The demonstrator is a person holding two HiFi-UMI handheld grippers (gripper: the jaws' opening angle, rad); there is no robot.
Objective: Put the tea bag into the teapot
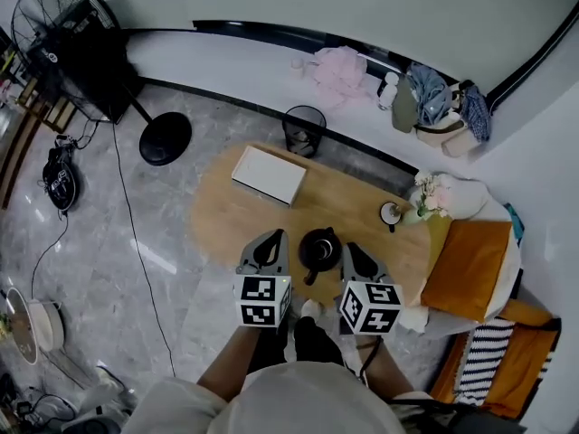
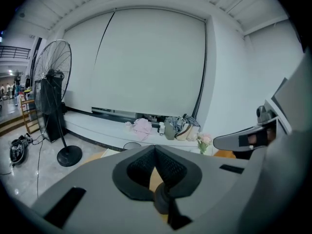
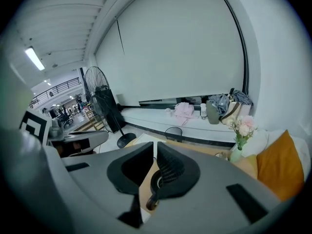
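A black teapot [image 1: 319, 250] stands on the oval wooden table [image 1: 226, 215], near its front edge. My left gripper [image 1: 273, 239] hangs just left of the pot and my right gripper [image 1: 352, 250] just right of it, both over the table. In the left gripper view the left gripper [image 2: 155, 148] has its jaws together, with part of the teapot [image 2: 163, 199] dark below them. The right gripper [image 3: 156, 145] shows only a thin slit between its jaws, with nothing in it, and the teapot [image 3: 156, 182] lies below. No tea bag shows in any view.
A flat white box [image 1: 269, 174] lies on the far left of the table. A cup [image 1: 391, 213] and a vase of flowers [image 1: 425, 197] stand at its right end. An orange cushion [image 1: 468, 268] is to the right, a black bin [image 1: 304, 130] behind the table, and a standing fan [image 1: 63, 25] far left.
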